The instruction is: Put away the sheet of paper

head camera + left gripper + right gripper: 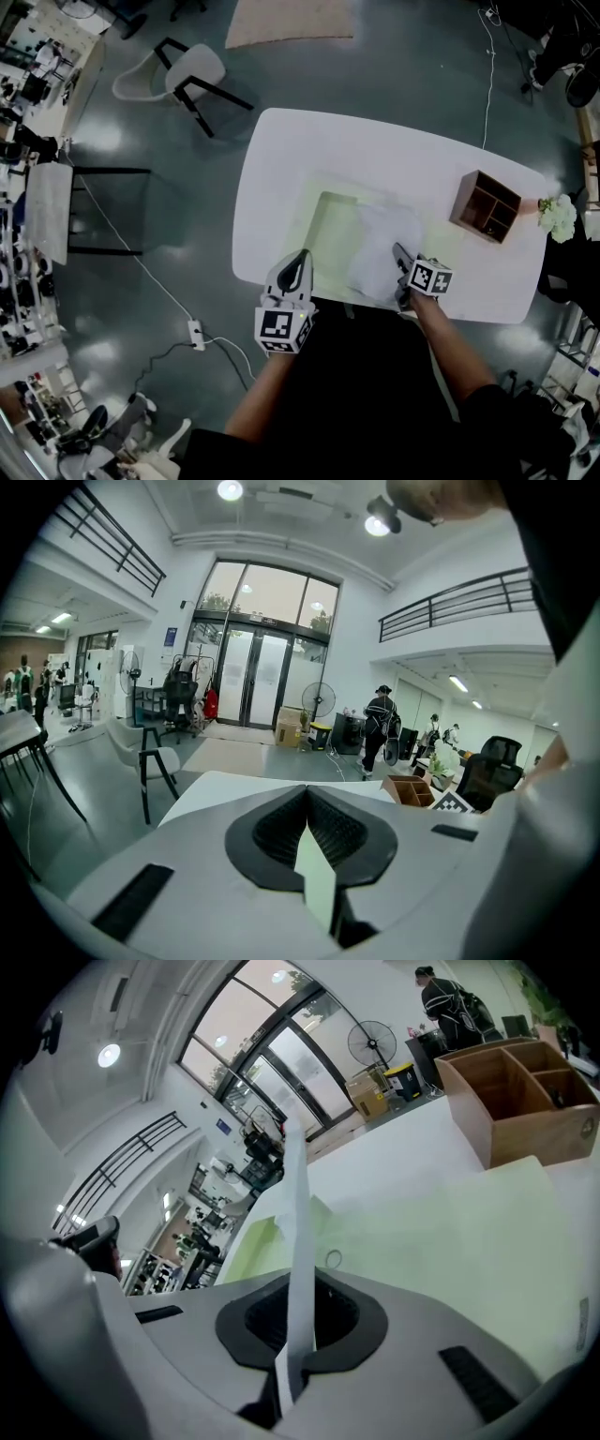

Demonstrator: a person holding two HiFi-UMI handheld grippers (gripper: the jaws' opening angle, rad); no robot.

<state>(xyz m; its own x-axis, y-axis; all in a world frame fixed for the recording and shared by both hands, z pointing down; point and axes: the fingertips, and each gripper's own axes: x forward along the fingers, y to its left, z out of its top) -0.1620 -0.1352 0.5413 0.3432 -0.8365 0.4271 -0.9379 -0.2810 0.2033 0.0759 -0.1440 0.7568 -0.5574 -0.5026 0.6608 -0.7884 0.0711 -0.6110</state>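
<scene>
– At the near edge of the white table (309,141), what are the hands up to?

– Both forearms reach straight out from the body, side by side, with the grippers tipped forward and down. The left gripper (300,258) is pinched tight on a thin pale green edge. The right gripper (401,253) is clamped on the near edge of the sheet of paper (380,248).

– What's the green thing?

– Looks like a folder (328,216) lying flat under the paper, but only a sliver shows between the left jaws, so I'm not sure. The table's near rim is hidden behind the grippers and the person's dark clothes.

– And the paper?

– It's on the green, left of the wooden box (485,206). Its long axis runs away from the person. The right gripper view catches it edge-on, rising from the jaws.
</scene>
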